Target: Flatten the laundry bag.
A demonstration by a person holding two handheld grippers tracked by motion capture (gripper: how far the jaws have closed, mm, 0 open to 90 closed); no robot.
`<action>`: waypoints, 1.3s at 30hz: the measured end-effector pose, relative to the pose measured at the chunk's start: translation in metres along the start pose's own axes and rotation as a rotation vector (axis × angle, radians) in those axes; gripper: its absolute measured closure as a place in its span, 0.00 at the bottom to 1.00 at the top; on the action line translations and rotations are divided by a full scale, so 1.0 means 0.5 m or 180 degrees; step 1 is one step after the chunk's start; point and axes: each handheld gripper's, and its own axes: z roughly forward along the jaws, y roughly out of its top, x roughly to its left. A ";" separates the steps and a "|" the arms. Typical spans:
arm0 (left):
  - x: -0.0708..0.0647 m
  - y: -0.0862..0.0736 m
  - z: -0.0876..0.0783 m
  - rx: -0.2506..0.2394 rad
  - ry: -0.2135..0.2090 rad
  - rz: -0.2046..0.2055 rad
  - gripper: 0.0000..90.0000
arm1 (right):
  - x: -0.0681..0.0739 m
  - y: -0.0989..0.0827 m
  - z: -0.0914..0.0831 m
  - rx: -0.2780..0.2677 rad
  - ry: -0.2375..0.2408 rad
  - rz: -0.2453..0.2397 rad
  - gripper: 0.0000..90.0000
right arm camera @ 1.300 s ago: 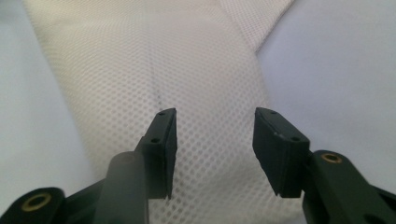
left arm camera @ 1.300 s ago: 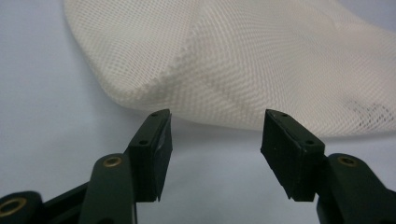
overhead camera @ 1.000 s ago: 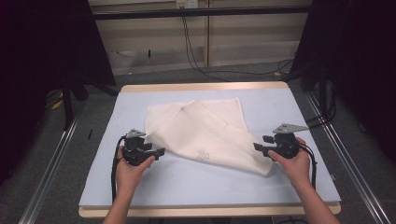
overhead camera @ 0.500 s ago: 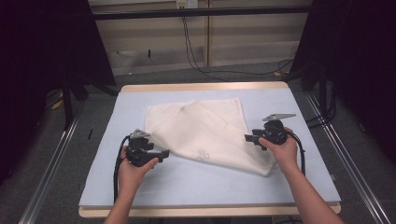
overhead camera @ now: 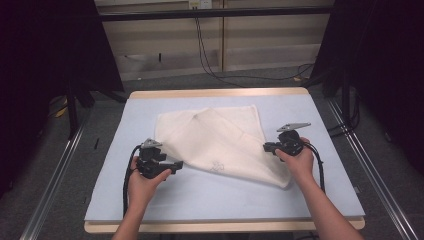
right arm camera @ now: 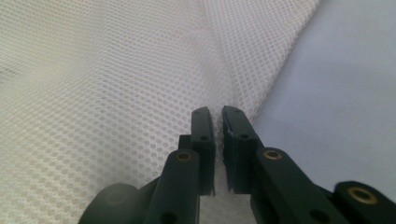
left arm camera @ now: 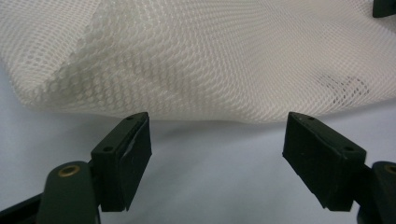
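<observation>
Right gripper [overhead camera: 272,147] has slid in from the worktop's [overhead camera: 320,200] right side to the mesh cloth's [overhead camera: 215,140] edge, its fingers just closing.

Its fingers pinch that edge; left gripper [overhead camera: 176,165] waits open just short of the cloth, mid-worktop. Folding barely begun: 1 grip made, 1 left.

right gripper [right arm camera: 218,122] | fingers just closing, nearly together | pinching white mesh cloth [right arm camera: 102,93] edge | on pale blue table [right arm camera: 336,102]
</observation>
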 end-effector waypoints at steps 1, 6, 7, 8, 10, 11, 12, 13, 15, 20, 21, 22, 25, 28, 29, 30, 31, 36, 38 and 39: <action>-0.001 0.000 0.001 0.0003 0.0007 -0.0011 0.26 | 0.001 0.001 -0.001 -0.0009 -0.0019 -0.0028 0.93; -0.005 0.003 0.004 -0.0008 0.0003 0.0003 0.26 | 0.015 0.003 -0.016 -0.0141 -0.0108 -0.0067 0.93; -0.006 0.003 0.005 -0.0003 -0.0001 0.0009 0.26 | 0.017 0.004 -0.020 -0.0172 -0.0110 -0.0054 0.92; -0.006 0.004 0.005 0.0011 0.0001 0.0022 0.26 | 0.019 0.004 -0.024 -0.0192 -0.0115 -0.0041 0.91; -0.007 0.004 0.006 0.0018 0.0012 0.0007 0.26 | 0.021 0.006 -0.033 -0.0239 -0.0096 -0.0018 0.92; -0.007 0.005 0.006 0.0022 0.0003 0.0023 0.26 | 0.019 0.006 -0.036 -0.0263 -0.0069 -0.0002 0.92; -0.008 0.005 0.007 0.0010 0.0000 0.0013 0.26 | 0.018 0.007 -0.039 -0.0281 -0.0053 0.0028 0.92; -0.009 0.006 0.007 0.0001 0.0006 -0.0002 0.26 | 0.017 0.007 -0.041 -0.0281 -0.0031 0.0047 0.93; -0.011 0.007 0.007 0.0008 -0.0016 0.0011 0.26 | 0.017 0.007 -0.046 -0.0275 -0.0008 0.0078 0.93; -0.014 0.006 0.010 0.0037 -0.0023 0.0030 0.26 | 0.025 0.010 -0.056 -0.0294 0.0160 0.0117 0.96; -0.015 0.006 0.010 0.0043 -0.0012 0.0035 0.26 | 0.027 0.010 -0.058 -0.0301 0.0193 0.0116 0.97; -0.016 0.005 0.011 0.0042 -0.0019 0.0037 0.26 | 0.029 0.011 -0.060 -0.0325 0.0238 0.0107 0.97; -0.018 0.006 0.011 0.0037 -0.0031 0.0048 0.26 | 0.042 0.012 -0.069 -0.0397 0.0364 0.0097 0.97; -0.021 0.006 0.010 0.0021 -0.0009 0.0035 0.26 | 0.064 0.010 -0.075 -0.0425 0.0479 0.0010 0.97; -0.020 0.006 0.009 0.0025 -0.0011 0.0052 0.26 | 0.071 0.008 -0.076 -0.0447 0.0520 -0.0059 0.98; -0.021 0.005 0.008 0.0033 -0.0016 0.0059 0.26 | 0.080 0.005 -0.077 -0.0443 0.0541 -0.0087 0.98; -0.024 0.004 0.009 -0.0005 -0.0020 0.0016 0.26 | 0.089 0.000 -0.078 -0.0453 0.0573 -0.0128 0.98; -0.025 0.001 0.005 0.0026 -0.0010 0.0058 0.26 | 0.119 -0.019 -0.078 -0.0469 0.0710 -0.0236 0.98; -0.026 0.002 0.001 0.0021 -0.0006 0.0068 0.26 | 0.131 -0.027 -0.076 -0.0440 0.0732 -0.0294 0.98; -0.025 0.001 0.001 0.0014 -0.0013 0.0071 0.26 | 0.136 -0.032 -0.075 -0.0433 0.0736 -0.0319 0.98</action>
